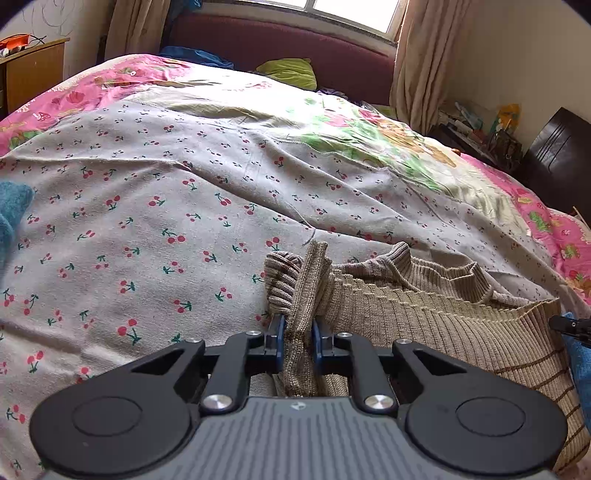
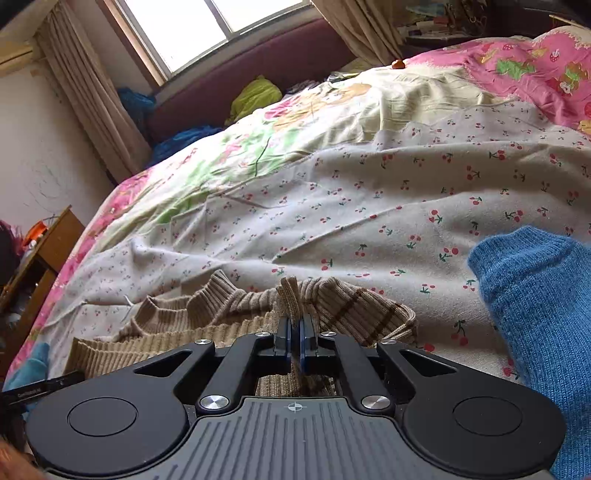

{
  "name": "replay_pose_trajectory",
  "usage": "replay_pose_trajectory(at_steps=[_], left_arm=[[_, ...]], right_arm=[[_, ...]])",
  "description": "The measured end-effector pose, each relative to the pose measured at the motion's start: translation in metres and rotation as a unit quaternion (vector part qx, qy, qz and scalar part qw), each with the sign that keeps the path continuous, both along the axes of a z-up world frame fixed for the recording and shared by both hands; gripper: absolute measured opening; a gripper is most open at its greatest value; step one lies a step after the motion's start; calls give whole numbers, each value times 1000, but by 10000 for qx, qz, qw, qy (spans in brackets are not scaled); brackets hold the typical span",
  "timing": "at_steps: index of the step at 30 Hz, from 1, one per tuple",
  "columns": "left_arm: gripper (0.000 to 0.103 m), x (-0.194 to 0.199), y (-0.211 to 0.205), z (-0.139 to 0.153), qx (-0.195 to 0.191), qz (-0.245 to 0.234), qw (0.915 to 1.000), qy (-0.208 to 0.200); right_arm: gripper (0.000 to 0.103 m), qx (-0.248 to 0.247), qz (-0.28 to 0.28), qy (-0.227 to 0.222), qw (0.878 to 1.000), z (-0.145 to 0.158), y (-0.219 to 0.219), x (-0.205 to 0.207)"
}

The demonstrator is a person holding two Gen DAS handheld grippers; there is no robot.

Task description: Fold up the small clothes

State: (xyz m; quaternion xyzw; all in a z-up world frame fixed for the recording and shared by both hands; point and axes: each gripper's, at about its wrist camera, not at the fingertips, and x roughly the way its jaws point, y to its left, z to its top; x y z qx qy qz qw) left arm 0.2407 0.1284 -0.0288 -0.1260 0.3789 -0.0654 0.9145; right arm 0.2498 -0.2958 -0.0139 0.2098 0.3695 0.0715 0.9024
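A beige ribbed sweater (image 1: pixel 424 317) is lying bunched at the near edge of a bed (image 1: pixel 155 206), on a cherry-print sheet (image 2: pixel 369 206). In the left wrist view, the left tool (image 1: pixel 298 334) is pinching a thick upright fold of the knit between its blue pads (image 1: pixel 281 332), with the jaws standing a little apart around the cloth. In the right wrist view, the right tool (image 2: pixel 294 332) is clamping a thinner bunched edge of the same sweater, with its jaws almost together. The neck opening is sitting at about 10 o'clock from the right tool, and a striped hem is lying at 2 o'clock. A blue knit garment (image 2: pixel 539 317) is lying just beside the sweater at 3 o'clock in that view. Open sheet is stretching away toward 12 o'clock, up to the dark red headboard (image 1: pixel 280 40) under a window (image 2: pixel 192 26).
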Motion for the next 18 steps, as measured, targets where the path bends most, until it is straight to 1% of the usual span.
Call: replay_pose_trajectory(at_steps=[2,3,6,7,9,11,13,16,18], left_arm=[[25,0,2,0,-84,68,9999,-64],[25,0,2,-2,-96,119,9998,-94],[24,3,3,-13,-47,213,9998,26],[25,3,3,-17,-15,224,9997,72],[26,1,5,-21,-40,241,9997,71],[26,1,6,-18,-62,256,9996,73],[26,-2,6,-12,-123,232,9997,-9],[25,-4,4,-3,-125,225,9993,-279],[25,-2,2,-4,-70,210,9995,-241]], right_arm=[[4,76,-105,-128,9998,2,-3,-1],[4,46,-168,-121,9998,-1,-3,0],[4,-384,-311,243,9985,-24,-1,8],[4,-419,-354,344,9979,-32,-3,10],[4,-287,-458,399,9977,-39,-8,11],[4,-200,-457,330,9982,-35,-10,10],[4,-193,-377,146,9990,-25,-9,9],[3,-309,-411,-104,9986,-14,-7,11],[3,-304,-477,3,9984,-18,-10,15]])
